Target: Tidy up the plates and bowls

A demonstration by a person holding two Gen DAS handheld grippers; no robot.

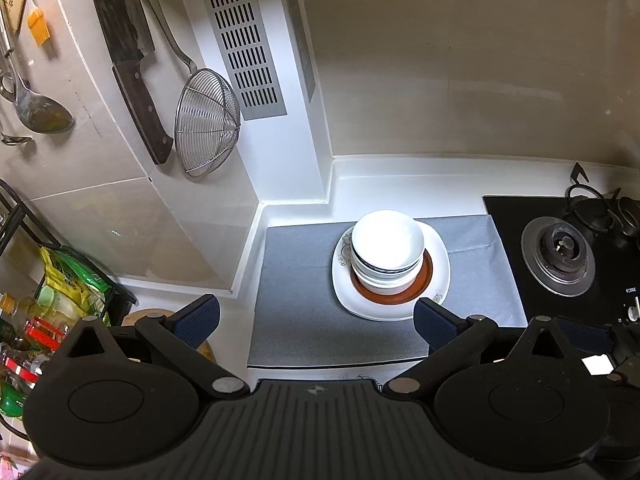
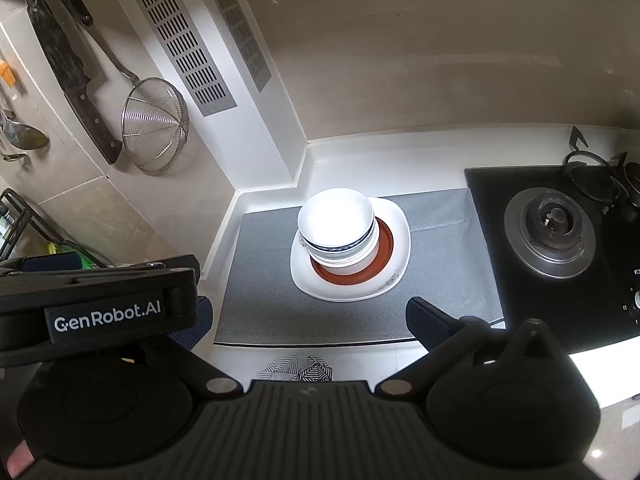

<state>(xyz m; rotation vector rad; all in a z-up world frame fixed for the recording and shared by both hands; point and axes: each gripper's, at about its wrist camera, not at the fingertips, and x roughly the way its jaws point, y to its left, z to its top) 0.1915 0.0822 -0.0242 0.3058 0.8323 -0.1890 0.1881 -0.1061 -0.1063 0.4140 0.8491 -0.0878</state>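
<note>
Both hand-held grippers wide open, empty.

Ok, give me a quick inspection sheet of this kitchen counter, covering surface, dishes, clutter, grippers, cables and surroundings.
Surface: white countertop with a grey mat laid flat on it.
Job's things: stack of bowls nested on a brown-rimmed plate, which sits on a white square plate; the whole pile rests on the mat.
Clutter: nothing seen on the mat besides the pile.
Grippers: left gripper open, empty, short of the pile; right gripper open, empty, also short of it.
Cables: nothing seen.
Surroundings: gas stove right of the mat; cleaver and wire skimmer hanging on the wall; bottles in a rack at left.
</note>
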